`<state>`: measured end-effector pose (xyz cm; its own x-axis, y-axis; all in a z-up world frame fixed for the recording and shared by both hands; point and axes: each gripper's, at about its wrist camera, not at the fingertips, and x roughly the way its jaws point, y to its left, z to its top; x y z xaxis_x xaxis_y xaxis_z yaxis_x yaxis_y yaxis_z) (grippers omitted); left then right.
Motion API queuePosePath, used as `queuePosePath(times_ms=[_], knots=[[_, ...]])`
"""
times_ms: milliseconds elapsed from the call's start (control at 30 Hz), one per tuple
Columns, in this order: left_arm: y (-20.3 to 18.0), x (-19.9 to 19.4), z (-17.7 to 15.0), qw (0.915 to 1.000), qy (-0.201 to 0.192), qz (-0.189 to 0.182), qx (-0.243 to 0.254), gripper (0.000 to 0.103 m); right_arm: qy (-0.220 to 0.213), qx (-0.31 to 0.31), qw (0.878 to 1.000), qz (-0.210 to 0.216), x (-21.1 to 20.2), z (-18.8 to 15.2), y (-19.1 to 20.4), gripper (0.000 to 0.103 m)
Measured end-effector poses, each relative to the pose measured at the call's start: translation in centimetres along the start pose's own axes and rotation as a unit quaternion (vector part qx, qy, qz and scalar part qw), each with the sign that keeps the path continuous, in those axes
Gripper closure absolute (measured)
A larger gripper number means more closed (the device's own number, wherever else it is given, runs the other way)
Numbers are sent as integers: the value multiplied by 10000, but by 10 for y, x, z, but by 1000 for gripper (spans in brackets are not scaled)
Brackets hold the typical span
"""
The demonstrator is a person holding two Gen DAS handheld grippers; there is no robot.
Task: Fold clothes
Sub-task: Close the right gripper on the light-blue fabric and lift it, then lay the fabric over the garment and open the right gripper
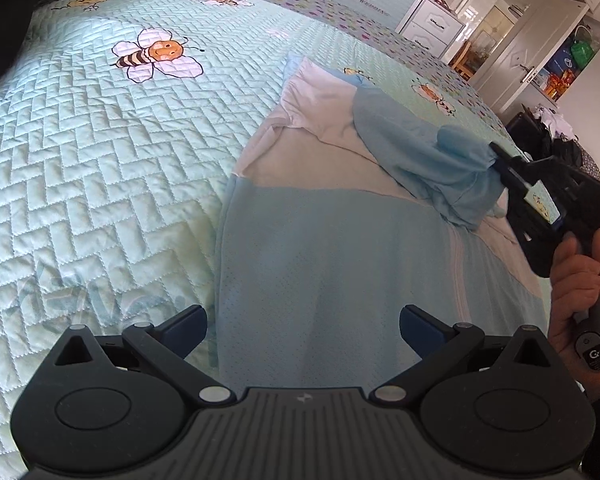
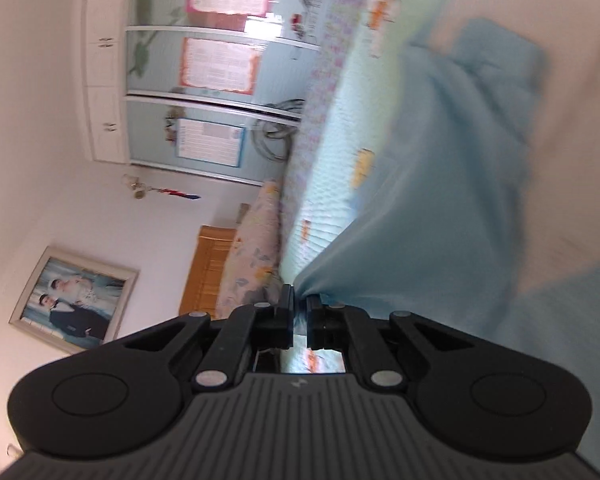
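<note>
Bedspread [image 1: 100, 160], quilted pale green with bee prints, carries the work. Garment [image 1: 320, 260], light blue with cream panels, lies flat on it, long axis running from the near edge, just ahead of the left gripper, away toward the far side of the bed; its upper cream portion points away from that camera. Blue sleeve [image 1: 432, 160] is raised off the garment's right side. Right gripper [image 1: 500, 164] is clamped on the sleeve's bunched end, jaws nearly together with fabric between them. Left gripper [image 1: 304, 328] hovers over the near end, jaws wide apart, holding nothing.

Procedure, as judged: carry the sleeve across the body keeping light tension, lay it parallel to the long axis, and release only once it lies flat. Anchor the near end with the left gripper if the body shifts.
</note>
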<state>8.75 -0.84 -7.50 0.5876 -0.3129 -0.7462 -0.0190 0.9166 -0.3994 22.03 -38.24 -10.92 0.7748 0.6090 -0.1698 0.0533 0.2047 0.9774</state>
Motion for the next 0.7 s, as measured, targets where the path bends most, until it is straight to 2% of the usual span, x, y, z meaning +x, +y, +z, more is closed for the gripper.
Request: queuePosePath(times_ms=[100, 333, 433, 500, 567, 700], knots=[[-4, -2, -2, 10000, -8, -4, 72, 1, 14, 67, 10000, 55, 21, 8, 11, 96], [2, -4, 1, 9999, -42, 127, 10, 1, -1, -289, 9993, 252, 74, 45, 55, 96], [8, -3, 3, 9999, -39, 132, -66, 1, 16, -525, 9978, 404, 63, 41, 57, 96], [10, -1, 3, 9999, -21, 100, -96, 1, 177, -890, 9952, 370, 43, 26, 48, 96], [10, 1, 2, 9999, 3, 65, -93, 1, 415, -1089, 9931, 124, 23, 7, 30, 95], [5, -1, 0, 10000, 10, -6, -42, 1, 768, -1091, 9898, -506, -14, -27, -11, 91]])
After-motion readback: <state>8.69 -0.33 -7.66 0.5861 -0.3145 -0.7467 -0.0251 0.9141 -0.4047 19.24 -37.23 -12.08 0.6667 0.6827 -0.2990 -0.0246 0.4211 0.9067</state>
